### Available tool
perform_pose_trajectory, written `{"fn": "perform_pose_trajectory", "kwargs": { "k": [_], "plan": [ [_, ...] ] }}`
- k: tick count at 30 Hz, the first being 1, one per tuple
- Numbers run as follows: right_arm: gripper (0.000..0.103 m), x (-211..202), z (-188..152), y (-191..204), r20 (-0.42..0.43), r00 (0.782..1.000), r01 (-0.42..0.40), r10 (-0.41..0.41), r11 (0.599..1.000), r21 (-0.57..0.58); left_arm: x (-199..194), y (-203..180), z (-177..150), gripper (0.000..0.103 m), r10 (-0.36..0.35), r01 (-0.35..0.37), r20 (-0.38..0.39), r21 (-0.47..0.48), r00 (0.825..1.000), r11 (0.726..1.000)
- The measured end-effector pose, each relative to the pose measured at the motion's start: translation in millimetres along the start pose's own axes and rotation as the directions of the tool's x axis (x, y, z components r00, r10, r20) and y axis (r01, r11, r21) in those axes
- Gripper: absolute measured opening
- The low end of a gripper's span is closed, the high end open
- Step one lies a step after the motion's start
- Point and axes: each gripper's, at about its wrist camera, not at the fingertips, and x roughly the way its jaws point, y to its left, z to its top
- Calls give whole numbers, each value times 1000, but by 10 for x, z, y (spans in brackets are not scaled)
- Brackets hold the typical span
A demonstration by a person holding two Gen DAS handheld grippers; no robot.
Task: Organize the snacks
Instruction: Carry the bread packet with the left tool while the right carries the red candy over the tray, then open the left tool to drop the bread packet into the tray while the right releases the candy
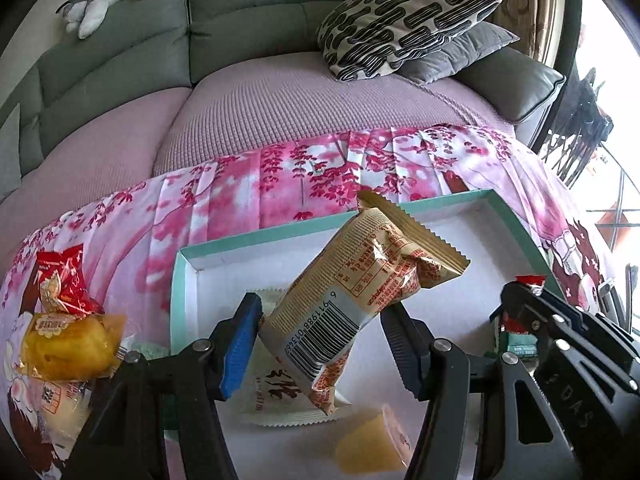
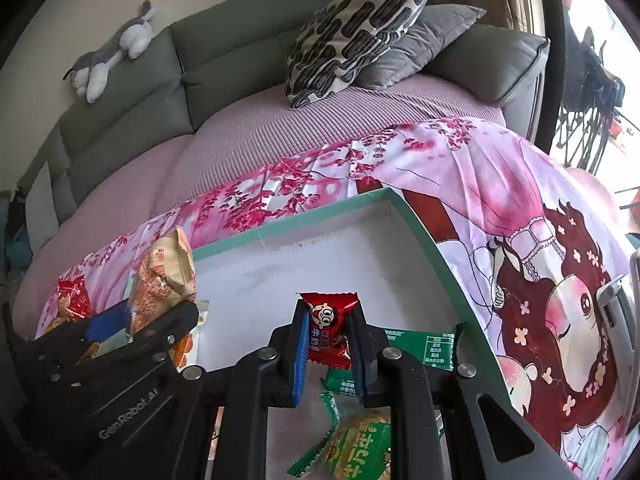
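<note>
Over the teal-rimmed box (image 1: 516, 224) on the pink floral cloth (image 1: 248, 196), your left tool (image 1: 320, 320) pinches a beige snack packet (image 1: 352, 280) between its blue pads, the packet tilted up above the box's white floor. Beneath it lie a white sachet (image 1: 276, 396) and a yellow packet (image 1: 376, 444) inside the box. Your right tool (image 2: 329, 344) is pressed together on a small red candy wrapper (image 2: 328, 316), held over green packets (image 2: 420, 348) in the box's near corner. Outside the box, on the cloth to the left, sit a red packet (image 1: 64, 280) and a yellow cake packet (image 1: 68, 344).
</note>
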Motion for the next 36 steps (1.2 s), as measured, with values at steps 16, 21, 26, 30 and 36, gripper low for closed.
{"fn": "perform_pose_trajectory", "kwargs": {
  "k": [16, 21, 26, 30, 36],
  "plan": [
    [27, -1, 7, -112, -27, 999, 19, -17, 998, 54, -123, 230, 38, 82, 76, -78, -31, -71, 997, 994],
    [63, 11, 2, -138, -32, 999, 23, -21, 997, 72, -142, 327, 50, 82, 107, -109, -27, -88, 994, 990],
    [77, 0, 14, -135, -23, 999, 29, -28, 997, 70, -158, 374, 50, 97, 132, -134, -18, -109, 991, 985],
    [90, 0, 18, -149, -19, 1000, 27, -25, 997, 79, -167, 421, 54, 102, 171, -170, -5, -124, 985, 978],
    [103, 19, 17, -165, -21, 999, 32, -30, 996, 82, -133, 482, 43, 102, 184, -183, -10, -153, 983, 971]
  ]
}}
